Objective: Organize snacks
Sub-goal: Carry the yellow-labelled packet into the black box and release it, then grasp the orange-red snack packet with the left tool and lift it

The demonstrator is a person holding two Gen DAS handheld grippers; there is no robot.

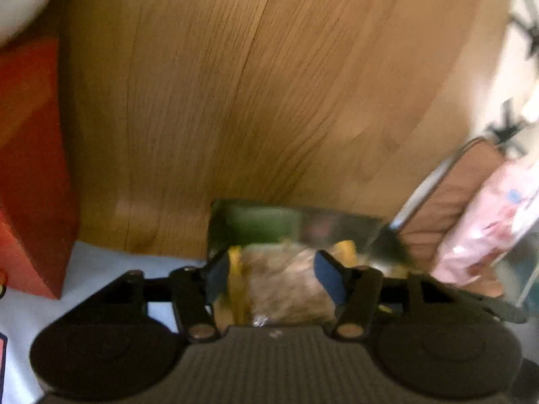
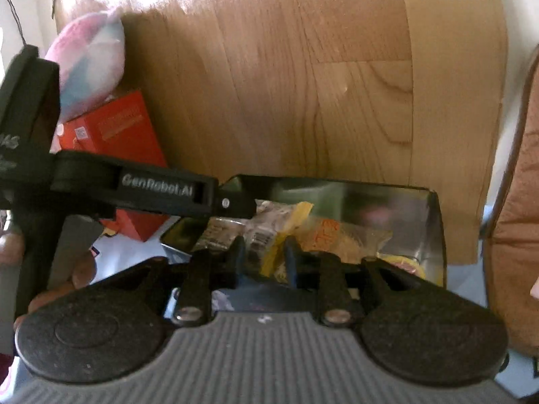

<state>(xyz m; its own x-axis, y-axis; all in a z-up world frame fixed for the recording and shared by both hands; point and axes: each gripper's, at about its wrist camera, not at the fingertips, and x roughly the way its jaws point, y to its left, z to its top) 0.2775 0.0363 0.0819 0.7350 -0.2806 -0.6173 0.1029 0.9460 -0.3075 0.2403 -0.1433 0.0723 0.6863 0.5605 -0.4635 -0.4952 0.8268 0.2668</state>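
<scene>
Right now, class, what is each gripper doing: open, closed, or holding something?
Left gripper: jaws around a brown snack packet; grip cannot be told.
Right gripper: jaws around a yellow-edged snack wrapper; grip cannot be told.

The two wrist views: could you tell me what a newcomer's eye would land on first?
Probably the shiny metal tray of wrapped snacks, standing against a wooden panel. The right tongs straddle a yellow-edged packet over it; the left tongs frame a brownish packet. A bright red box sits left of the tray.
</scene>
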